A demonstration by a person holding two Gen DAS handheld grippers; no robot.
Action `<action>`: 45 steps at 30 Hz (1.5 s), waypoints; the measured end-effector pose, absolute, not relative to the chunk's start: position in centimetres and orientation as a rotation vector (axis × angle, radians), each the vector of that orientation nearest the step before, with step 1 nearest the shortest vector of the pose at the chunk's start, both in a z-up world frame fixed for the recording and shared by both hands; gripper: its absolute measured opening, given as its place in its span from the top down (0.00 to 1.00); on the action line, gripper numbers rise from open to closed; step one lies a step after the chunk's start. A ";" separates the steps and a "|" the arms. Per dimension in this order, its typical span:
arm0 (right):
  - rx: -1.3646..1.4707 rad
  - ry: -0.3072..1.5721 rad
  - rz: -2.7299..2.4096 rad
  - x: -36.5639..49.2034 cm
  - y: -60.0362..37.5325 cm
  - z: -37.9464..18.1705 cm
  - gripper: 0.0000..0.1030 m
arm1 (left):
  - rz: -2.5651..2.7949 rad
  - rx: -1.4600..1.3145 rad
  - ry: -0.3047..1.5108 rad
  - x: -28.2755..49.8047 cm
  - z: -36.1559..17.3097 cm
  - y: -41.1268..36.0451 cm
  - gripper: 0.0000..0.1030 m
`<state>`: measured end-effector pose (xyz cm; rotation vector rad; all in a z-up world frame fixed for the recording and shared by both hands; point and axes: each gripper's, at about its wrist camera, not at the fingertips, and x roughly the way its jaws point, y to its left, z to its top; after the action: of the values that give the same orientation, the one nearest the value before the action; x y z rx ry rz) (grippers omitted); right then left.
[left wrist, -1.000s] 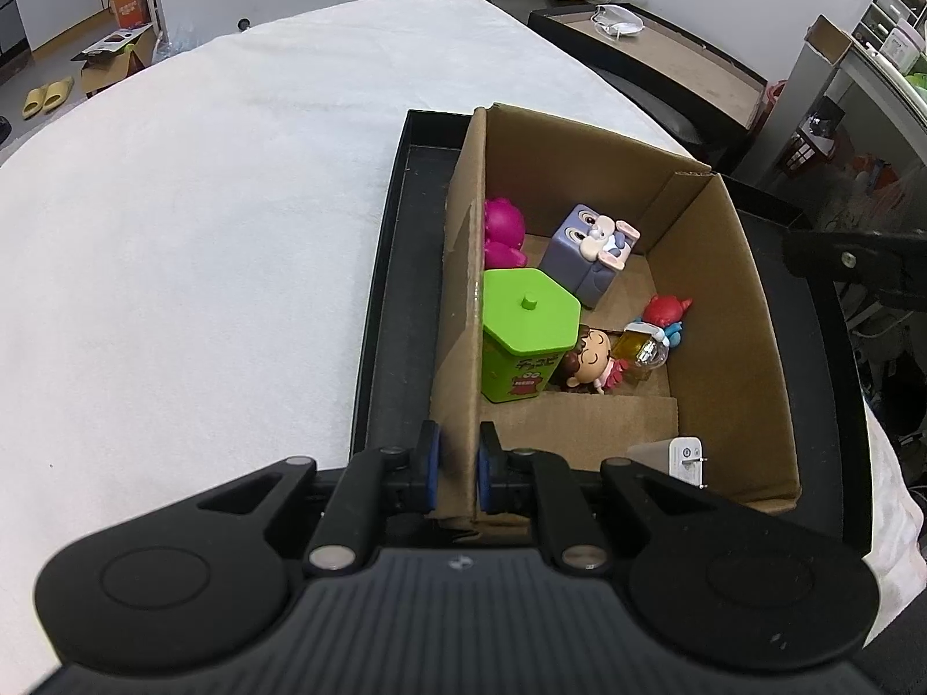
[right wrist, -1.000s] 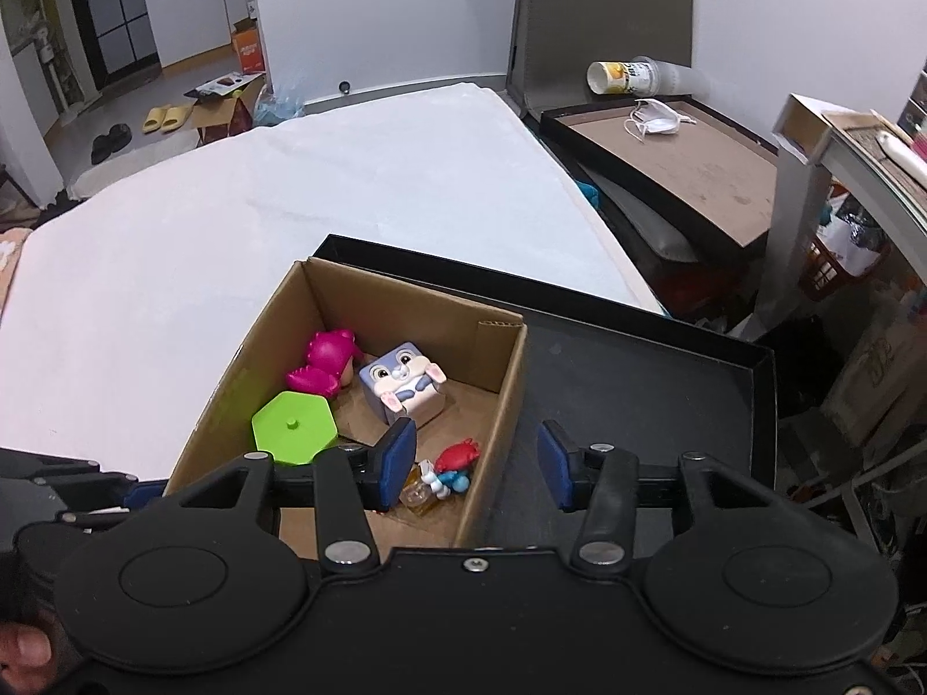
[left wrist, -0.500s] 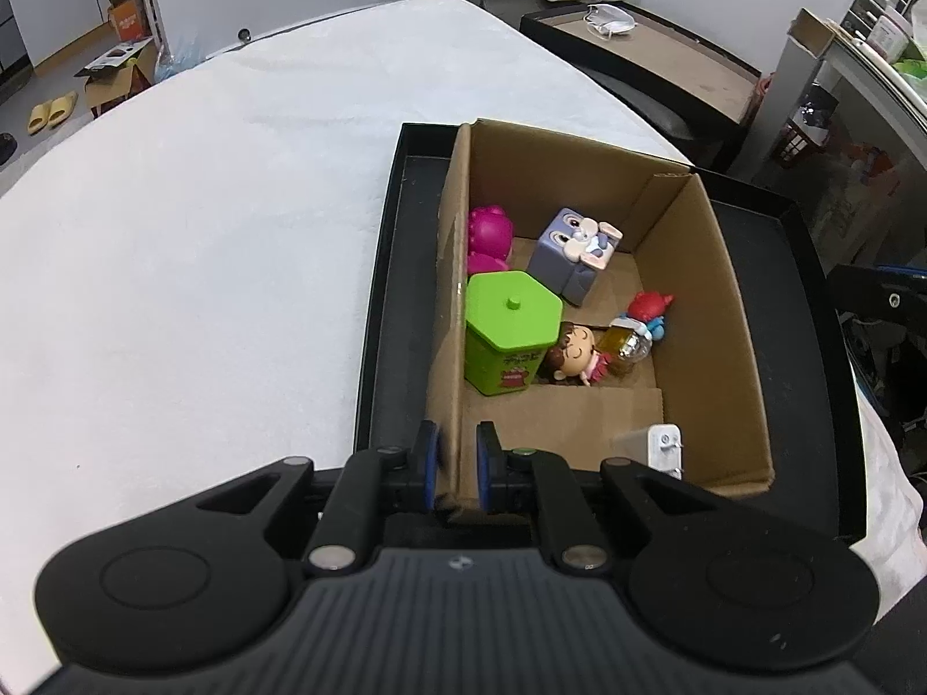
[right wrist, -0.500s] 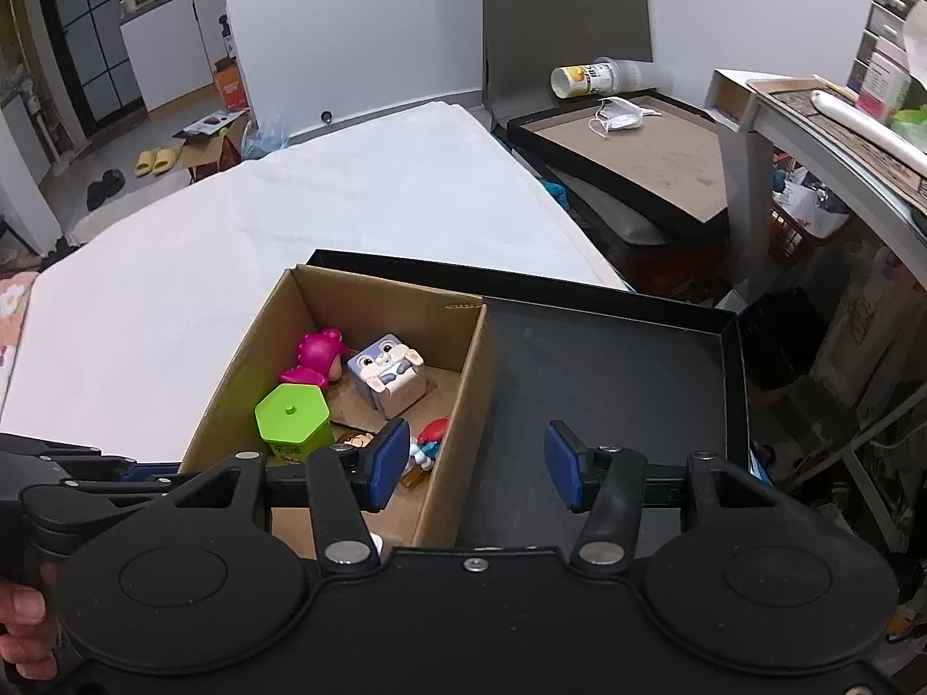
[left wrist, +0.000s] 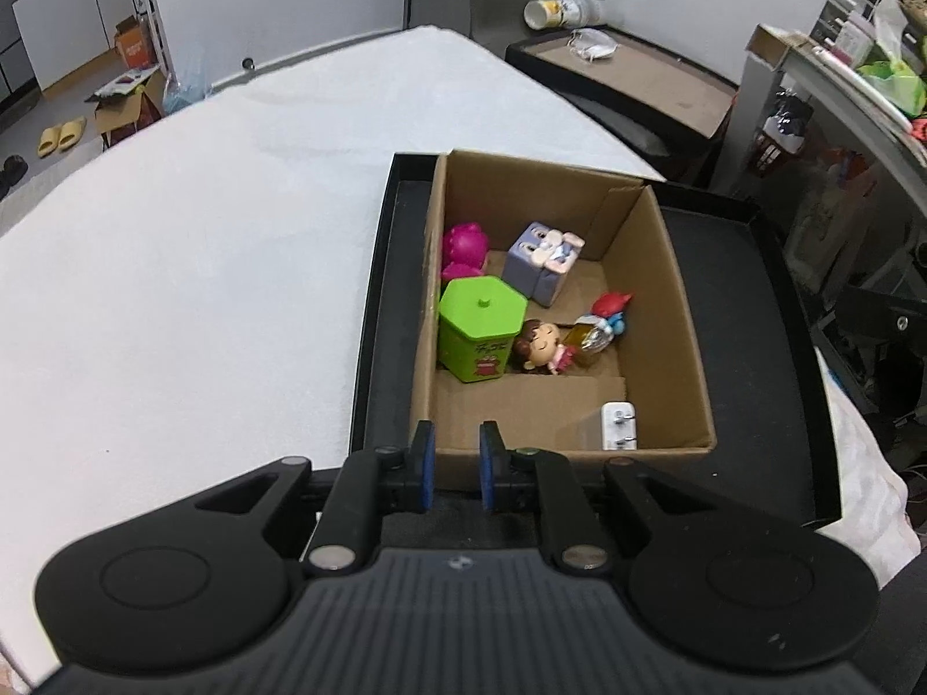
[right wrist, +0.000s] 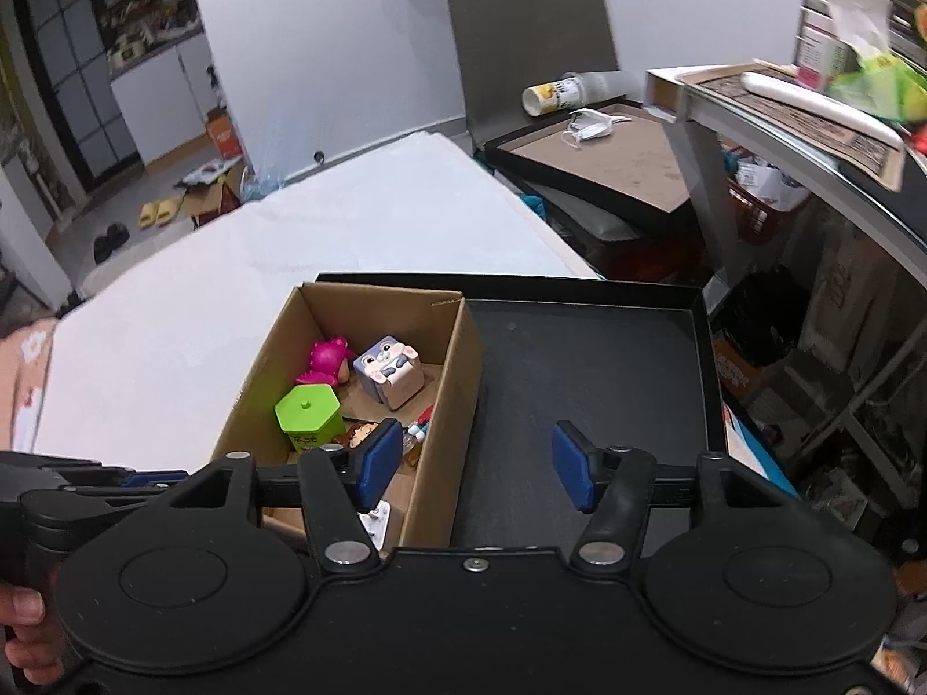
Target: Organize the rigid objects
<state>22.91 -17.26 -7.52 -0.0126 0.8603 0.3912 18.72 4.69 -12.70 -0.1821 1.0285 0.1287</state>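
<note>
Right now my left claw (left wrist: pixel 452 466) sits at the near left corner of the brown cardboard box (left wrist: pixel 666 266), its blue pads narrowly apart with the box's near wall showing in the gap; whether they actually pinch it I cannot tell. My right claw (right wrist: pixel 475 466) hangs wide, gripping nothing, above the box's right wall and the black shallow tray (right wrist: pixel 608 359) that carries the box on the white-covered surface (left wrist: pixel 203 266). Inside the box (all near its left side) stand a green hexagonal lidded container (left wrist: pixel 480 329), a magenta bear figure (left wrist: pixel 463 243) behind it, a lilac rabbit-faced cube (left wrist: pixel 543 260), a brown-haired doll figure (left wrist: pixel 542 347), a red-capped blue figure (left wrist: pixel 611 310) and a white plug adapter (left wrist: pixel 619 425).
</note>
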 end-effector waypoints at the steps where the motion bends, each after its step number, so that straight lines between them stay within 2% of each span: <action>1: 0.005 0.857 0.393 22.7 -17.6 -7.3 0.43 | 0.123 -0.178 1.020 18.5 -12.4 4.5 0.87; 3: 0.031 0.846 0.394 22.1 -18.1 -6.9 0.41 | 0.112 -0.164 1.004 18.0 -11.7 3.9 0.87; 10: 0.082 0.807 0.374 20.1 -19.4 -5.5 0.26 | 0.104 -0.159 0.961 16.2 -9.1 3.0 0.84; 12: 0.089 0.794 0.371 19.6 -19.7 -5.1 0.21 | 0.105 -0.152 0.942 15.7 -8.4 2.8 0.75; 14: 0.094 0.779 0.372 19.0 -19.9 -4.7 0.17 | 0.111 -0.136 0.931 15.3 -7.8 2.5 0.61; 17: 0.110 0.767 0.369 18.1 -20.4 -4.1 0.13 | 0.106 -0.139 0.913 14.7 -6.9 2.3 0.49; 21: 0.149 0.753 0.364 17.2 -21.2 -3.5 0.12 | 0.122 -0.146 0.886 13.7 -5.7 2.3 0.38; 25: 0.166 0.731 0.338 16.2 -21.7 -2.7 0.00 | 0.118 -0.141 0.859 12.6 -4.2 2.2 0.26; 28: 0.184 0.724 0.349 15.5 -22.1 -2.0 0.00 | 0.114 -0.147 0.830 11.6 -3.0 2.2 0.16; 45: 0.183 0.656 0.312 10.1 -23.3 3.2 0.00 | 0.111 -0.109 0.743 6.2 1.0 1.6 0.06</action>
<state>10.10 -23.27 3.21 0.1829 0.6557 0.3116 6.22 1.61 1.01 -0.1086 0.7430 0.1110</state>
